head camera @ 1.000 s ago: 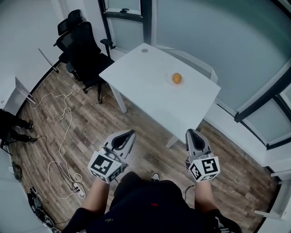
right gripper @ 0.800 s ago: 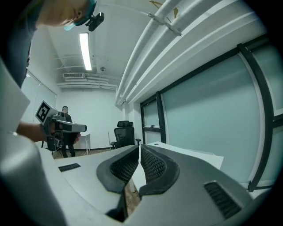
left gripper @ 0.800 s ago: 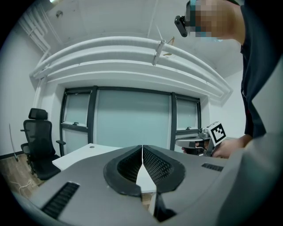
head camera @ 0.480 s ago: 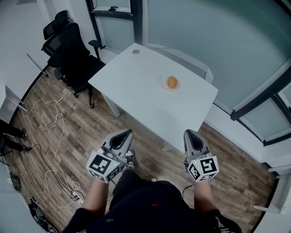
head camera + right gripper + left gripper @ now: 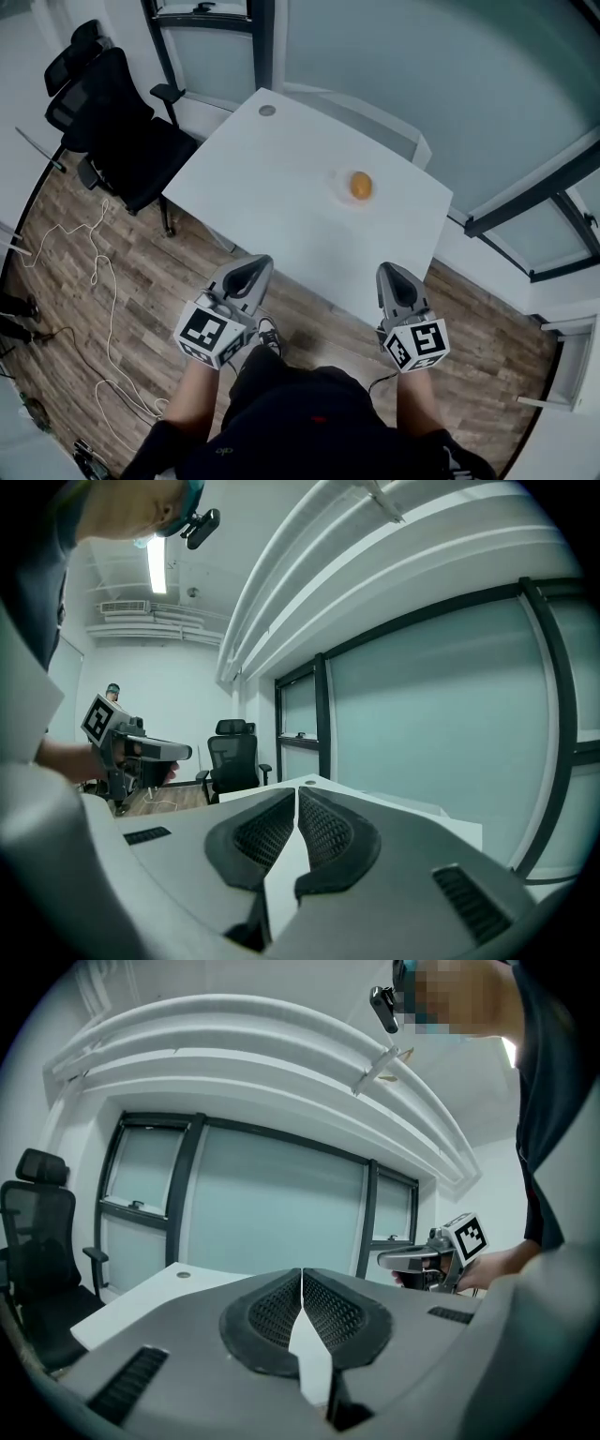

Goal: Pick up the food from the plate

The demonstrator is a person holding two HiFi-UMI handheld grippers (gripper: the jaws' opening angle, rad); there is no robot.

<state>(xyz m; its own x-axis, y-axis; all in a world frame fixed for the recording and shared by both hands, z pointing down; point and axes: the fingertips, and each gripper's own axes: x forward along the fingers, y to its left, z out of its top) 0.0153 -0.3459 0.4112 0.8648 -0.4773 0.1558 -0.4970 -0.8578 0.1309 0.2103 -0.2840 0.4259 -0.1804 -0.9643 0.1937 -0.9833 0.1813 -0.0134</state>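
Start of task only: orange food point(image 5: 361, 185) sitting untouched on pale plate point(image 5: 338, 178), far side of white table point(image 5: 272, 192). Left gripper point(image 5: 251, 274) and right gripper point(image 5: 394, 281) both closed and empty, well apart from it. Reach, grasp and lift all left.

The orange food point(image 5: 360, 185) on its plate point(image 5: 336, 179) is too small to identify.

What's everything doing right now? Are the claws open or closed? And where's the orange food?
Left claw: closed, nothing in it.
Right claw: closed, nothing in it.
Orange food: sitting on the plate, far from both claws.
Plate: flat on the table, holding the food.
Table: standing in front of the claws.
Office chair: empty, beside the table.
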